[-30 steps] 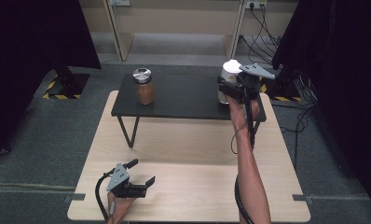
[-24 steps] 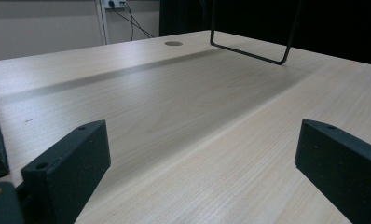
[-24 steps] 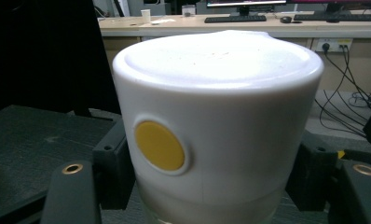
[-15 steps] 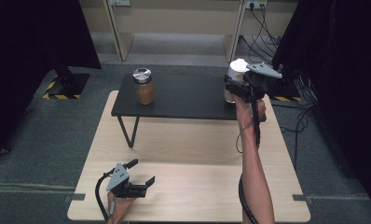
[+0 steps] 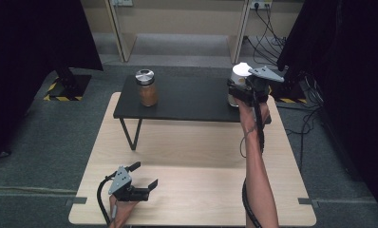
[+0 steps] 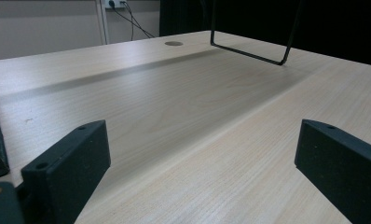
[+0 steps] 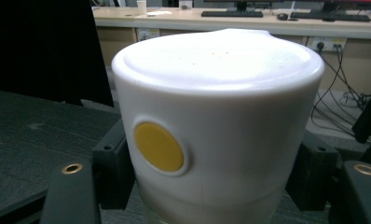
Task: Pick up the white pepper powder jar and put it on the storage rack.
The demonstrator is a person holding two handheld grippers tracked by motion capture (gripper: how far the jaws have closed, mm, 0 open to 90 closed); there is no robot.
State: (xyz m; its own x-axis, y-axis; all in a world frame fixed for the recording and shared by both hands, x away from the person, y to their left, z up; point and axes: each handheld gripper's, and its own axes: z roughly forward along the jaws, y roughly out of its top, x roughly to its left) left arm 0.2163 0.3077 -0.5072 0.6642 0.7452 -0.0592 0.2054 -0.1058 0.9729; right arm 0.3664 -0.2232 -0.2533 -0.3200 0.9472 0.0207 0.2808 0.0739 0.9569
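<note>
Wide bare stretch of the black raised shelf [image 5: 192, 97] lies open between the brown-filled glass jar with metal lid [image 5: 147, 88] and the white-lidded jar [image 5: 238, 76]; pale wooden tabletop [image 5: 201, 190] below is unobstructed

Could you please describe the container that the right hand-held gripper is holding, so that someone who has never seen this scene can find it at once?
Look at the low black table standing on the far part of the wooden table. At its right end, the right hand-held gripper is shut on a white-lidded jar. Its white lid with a round yellow spot sets it apart from the metal-lidded brown jar at the left end.
</note>
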